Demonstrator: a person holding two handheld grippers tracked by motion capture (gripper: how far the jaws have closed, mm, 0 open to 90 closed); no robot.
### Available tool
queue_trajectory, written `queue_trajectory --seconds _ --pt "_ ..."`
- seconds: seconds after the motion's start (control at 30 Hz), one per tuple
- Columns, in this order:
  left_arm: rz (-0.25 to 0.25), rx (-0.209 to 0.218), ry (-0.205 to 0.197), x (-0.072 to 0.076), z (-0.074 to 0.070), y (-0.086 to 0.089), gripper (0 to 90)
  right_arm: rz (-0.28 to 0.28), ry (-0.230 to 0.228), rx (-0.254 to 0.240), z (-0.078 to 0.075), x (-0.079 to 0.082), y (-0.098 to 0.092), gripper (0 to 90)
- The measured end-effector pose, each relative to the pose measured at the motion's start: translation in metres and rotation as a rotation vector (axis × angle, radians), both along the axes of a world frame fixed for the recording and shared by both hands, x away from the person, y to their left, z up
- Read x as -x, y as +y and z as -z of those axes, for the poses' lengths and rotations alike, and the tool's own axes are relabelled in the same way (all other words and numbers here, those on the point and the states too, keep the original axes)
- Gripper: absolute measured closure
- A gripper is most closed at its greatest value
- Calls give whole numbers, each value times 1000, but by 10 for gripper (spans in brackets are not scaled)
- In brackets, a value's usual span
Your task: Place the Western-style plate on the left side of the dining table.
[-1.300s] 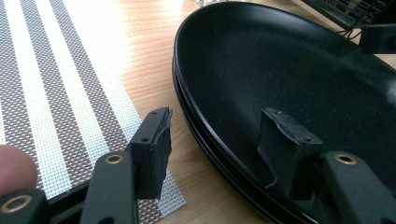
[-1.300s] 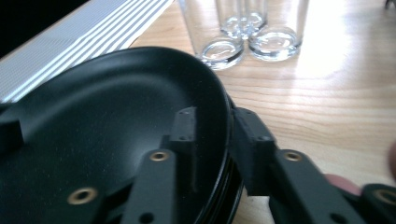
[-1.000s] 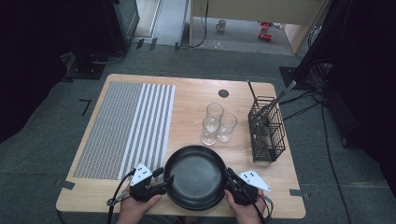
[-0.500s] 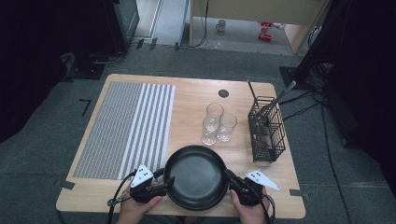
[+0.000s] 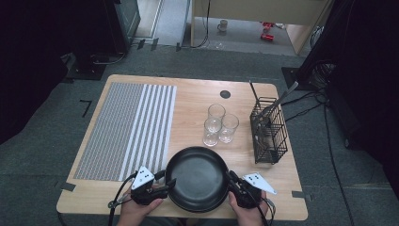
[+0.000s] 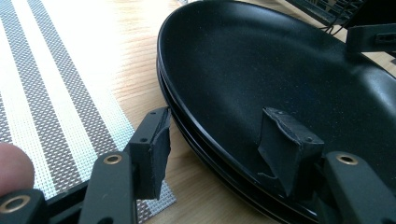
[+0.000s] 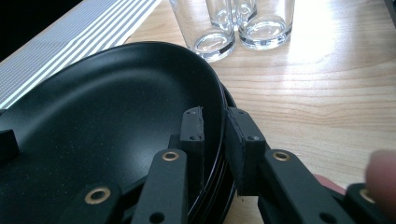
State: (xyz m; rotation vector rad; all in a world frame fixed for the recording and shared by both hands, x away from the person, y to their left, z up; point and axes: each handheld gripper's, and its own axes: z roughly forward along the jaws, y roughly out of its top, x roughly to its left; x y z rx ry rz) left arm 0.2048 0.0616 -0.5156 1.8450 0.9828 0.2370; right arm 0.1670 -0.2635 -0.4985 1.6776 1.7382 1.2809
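Note:
A stack of black plates [image 5: 197, 179] [image 6: 280, 70] [image 7: 93, 116] rests on the wooden table [image 5: 197, 99] near its front edge. My left gripper [image 5: 165, 181] [image 6: 219, 140] stands astride the left rim. One pad is over the plate's inside and the other is outside, with a gap showing beside the rim, so it stands open. My right gripper [image 5: 231, 181] [image 7: 217, 135] straddles the right rim. Its jaws have just been opening, and the rim sits between the pads with a thin slit beside it.
Three clear glasses [image 5: 219, 125] [image 7: 233, 28] stand just behind the plates. A black wire basket [image 5: 268, 132] with utensils stands at the right. A grey striped placemat [image 5: 127, 127] [image 6: 46, 93] covers the table's left half.
The right gripper has shifted slightly outward at the plate's rim. The plates and the left gripper have kept their place.

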Motion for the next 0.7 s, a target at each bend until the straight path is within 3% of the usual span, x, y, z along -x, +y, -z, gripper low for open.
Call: queue_trajectory --seconds 0.4,0.7 --pt "5 17 23 -2 2 -1 418 -14 3 -61 3 0 -5 767" --pt "10 13 26 -2 1 0 417 -16 -4 -67 5 2 -4 768"
